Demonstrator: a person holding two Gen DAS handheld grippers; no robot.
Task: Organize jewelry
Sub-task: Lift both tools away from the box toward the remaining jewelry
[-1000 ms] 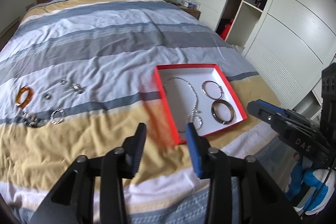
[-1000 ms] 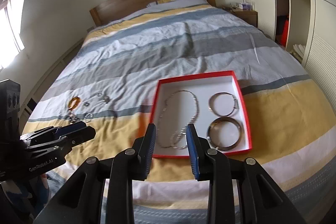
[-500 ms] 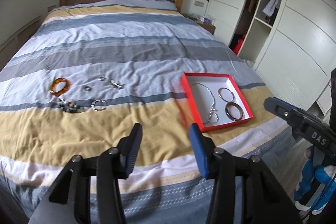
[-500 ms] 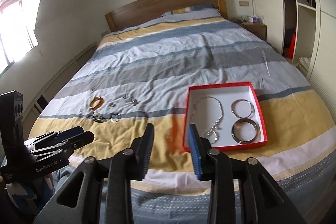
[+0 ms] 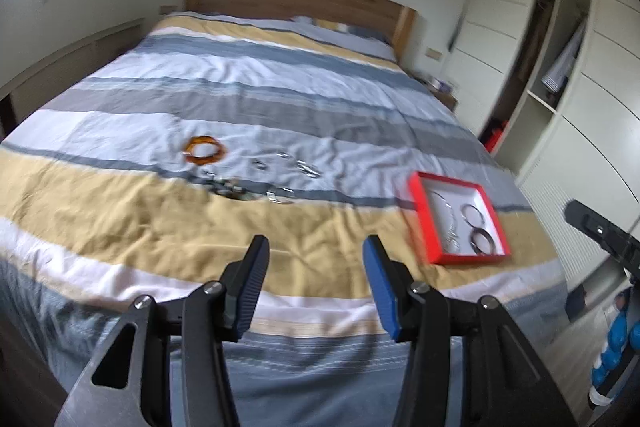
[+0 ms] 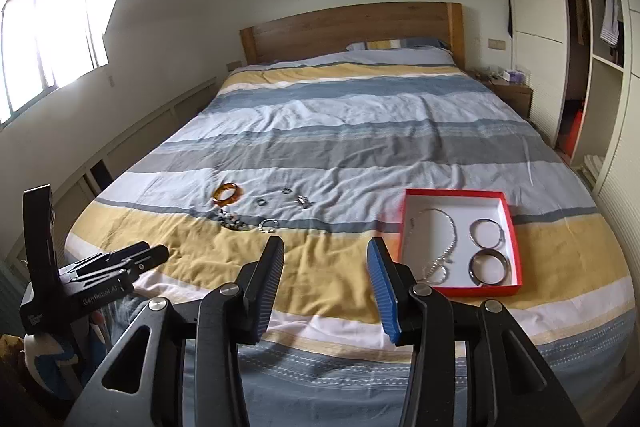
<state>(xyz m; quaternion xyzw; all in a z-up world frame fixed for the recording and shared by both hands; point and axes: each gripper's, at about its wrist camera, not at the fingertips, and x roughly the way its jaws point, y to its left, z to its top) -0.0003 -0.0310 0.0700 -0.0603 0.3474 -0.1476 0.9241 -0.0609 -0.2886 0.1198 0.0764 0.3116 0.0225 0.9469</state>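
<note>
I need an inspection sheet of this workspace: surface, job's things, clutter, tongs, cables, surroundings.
Surface: striped duvet on bed, wrinkled.
Job's things: red box holds chain and two bangles; amber bangle, rings and beads lie loose to its left.
Clutter: nothing seen.
Tongs: left tongs and right tongs open, empty, jaws just opening.
Cables: nothing seen.
Surroundings: headboard, window, open wardrobe, nightstand.
</note>
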